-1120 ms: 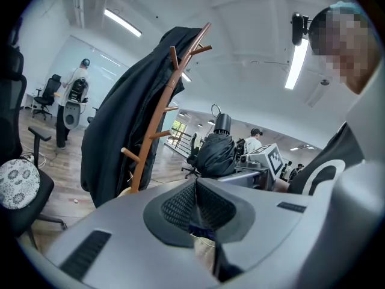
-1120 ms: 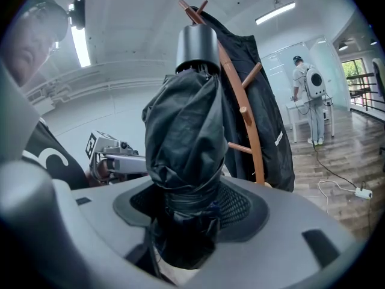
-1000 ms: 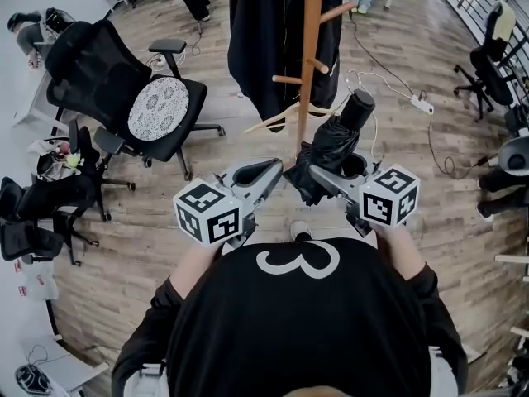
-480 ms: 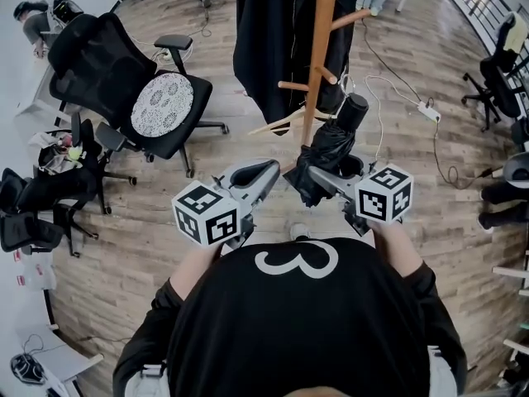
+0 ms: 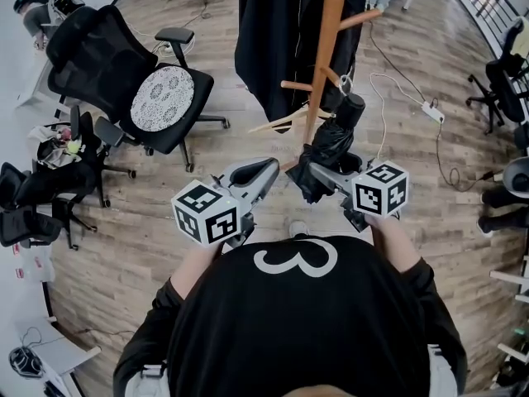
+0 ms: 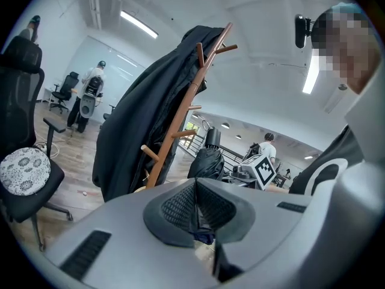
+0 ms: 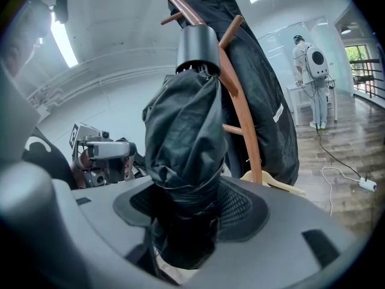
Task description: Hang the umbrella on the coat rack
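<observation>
Now | umbrella (image 5: 332, 143): black, folded, crumpled fabric | right tongs (image 7: 189, 212) pinching it | left tongs (image 6: 195, 206) pressed together

One umbrella (image 5: 331, 143), one coat rack (image 5: 331, 48), one dark coat (image 5: 273, 40) and one wooden hanger (image 5: 277, 121). Two grippers: the left gripper (image 5: 269, 165) and the right gripper (image 5: 318, 170). One patterned cushion (image 5: 161, 98)

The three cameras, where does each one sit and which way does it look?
Head view: on the person's head, looking steeply down at the floor; black shirt, left gripper and right gripper show.
Left gripper view: rides the left gripper, looking along shut jaws towards the coat rack.
Right gripper view: rides the right gripper, looking up the clamped umbrella.
Both gripper views share the coat rack.
</observation>
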A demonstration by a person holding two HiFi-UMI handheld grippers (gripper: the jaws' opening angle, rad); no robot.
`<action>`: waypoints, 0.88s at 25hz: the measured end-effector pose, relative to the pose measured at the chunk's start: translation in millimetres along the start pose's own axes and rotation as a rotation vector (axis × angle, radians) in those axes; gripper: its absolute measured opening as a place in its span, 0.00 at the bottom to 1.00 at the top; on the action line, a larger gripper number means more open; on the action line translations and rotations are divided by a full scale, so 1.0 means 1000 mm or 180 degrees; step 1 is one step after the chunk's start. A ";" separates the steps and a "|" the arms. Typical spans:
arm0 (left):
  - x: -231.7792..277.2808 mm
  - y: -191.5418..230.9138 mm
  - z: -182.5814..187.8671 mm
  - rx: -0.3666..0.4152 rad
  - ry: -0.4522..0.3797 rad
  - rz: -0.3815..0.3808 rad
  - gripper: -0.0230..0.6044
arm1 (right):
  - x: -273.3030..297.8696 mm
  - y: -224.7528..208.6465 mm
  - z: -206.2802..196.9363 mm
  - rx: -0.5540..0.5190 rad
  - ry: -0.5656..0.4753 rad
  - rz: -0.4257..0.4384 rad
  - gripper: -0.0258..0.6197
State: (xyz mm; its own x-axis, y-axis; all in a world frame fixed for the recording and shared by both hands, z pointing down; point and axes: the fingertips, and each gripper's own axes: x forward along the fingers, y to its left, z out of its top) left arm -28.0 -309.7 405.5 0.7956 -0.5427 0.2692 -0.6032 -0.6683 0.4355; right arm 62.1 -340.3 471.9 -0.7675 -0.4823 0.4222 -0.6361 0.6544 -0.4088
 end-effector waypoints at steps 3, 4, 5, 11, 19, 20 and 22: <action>0.003 0.007 0.000 -0.0041 0.0001 0.0037 0.07 | 0.006 -0.008 -0.003 0.0030 0.0063 -0.0004 0.47; 0.003 0.010 0.000 -0.0052 -0.0001 0.0053 0.07 | 0.008 -0.011 -0.004 0.0043 0.0080 -0.0009 0.47; 0.003 0.012 0.001 -0.0062 -0.0003 0.0071 0.07 | 0.009 -0.013 -0.005 0.0051 0.0096 -0.0015 0.47; 0.005 0.020 -0.005 -0.0135 0.0004 0.0159 0.07 | 0.016 -0.023 -0.017 0.0030 0.0199 -0.0036 0.47; 0.020 0.027 -0.004 -0.0152 0.0030 0.0211 0.07 | 0.026 -0.043 -0.017 0.0026 0.0297 -0.0003 0.47; 0.022 0.028 -0.003 -0.0151 0.0029 0.0218 0.07 | 0.028 -0.045 -0.017 0.0025 0.0309 0.0009 0.47; 0.025 0.030 0.000 -0.0151 0.0023 0.0240 0.07 | 0.032 -0.049 -0.015 0.0020 0.0331 0.0033 0.47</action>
State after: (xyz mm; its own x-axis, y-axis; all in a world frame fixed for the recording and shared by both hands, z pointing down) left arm -26.0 -343.3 425.0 0.7486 -0.5867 0.3088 -0.6580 -0.6008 0.4539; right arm 69.7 -378.8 517.1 -0.7620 -0.4123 0.4994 -0.6289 0.6552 -0.4185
